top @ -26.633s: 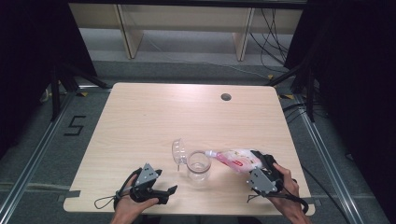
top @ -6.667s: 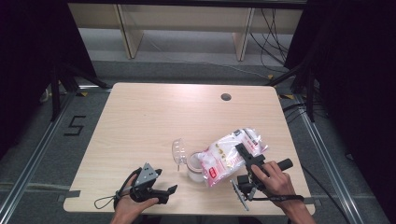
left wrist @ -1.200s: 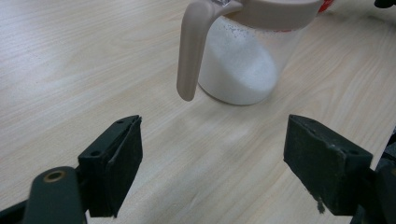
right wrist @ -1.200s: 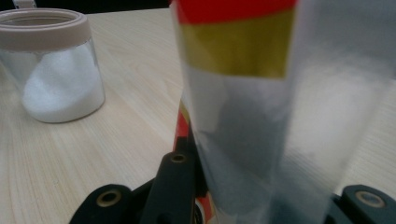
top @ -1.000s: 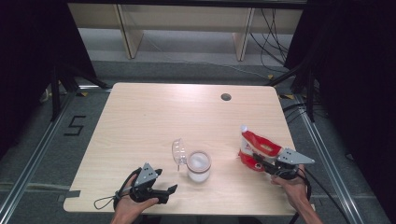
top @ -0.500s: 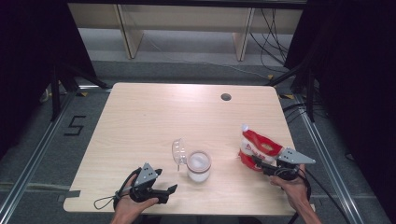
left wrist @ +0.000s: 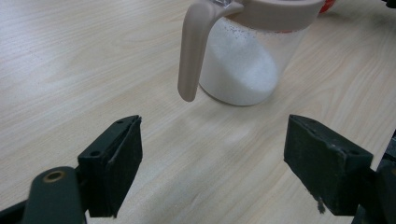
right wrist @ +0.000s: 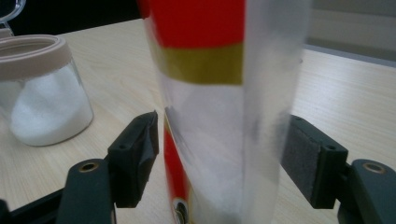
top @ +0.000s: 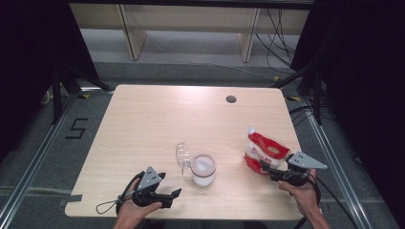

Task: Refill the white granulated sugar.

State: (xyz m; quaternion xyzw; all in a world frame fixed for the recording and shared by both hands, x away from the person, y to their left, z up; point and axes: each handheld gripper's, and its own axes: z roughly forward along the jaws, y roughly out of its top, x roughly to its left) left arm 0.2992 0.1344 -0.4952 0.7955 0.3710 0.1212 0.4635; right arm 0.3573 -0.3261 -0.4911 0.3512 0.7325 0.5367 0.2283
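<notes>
Red pouch (top: 264,152) stood upright on table (top: 143,124), right of the filled jar (top: 203,169) — right gripper (top: 265,167) jaws just opened, pouch between, unpinched; should be backed straight off. Left gripper (top: 173,194) jaws spread, empty.

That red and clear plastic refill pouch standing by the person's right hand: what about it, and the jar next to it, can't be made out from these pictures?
- Red and clear plastic refill pouch: its printed label is too small in the high view; in the right gripper view the top and bottom edges cut it off, blurred.
- Clear jar with beige rim and handle: the top edge of the left gripper view cuts off its opening.
- Right gripper: its jaws have just been opening around the pouch; whether the left pad touches it is unclear.
</notes>
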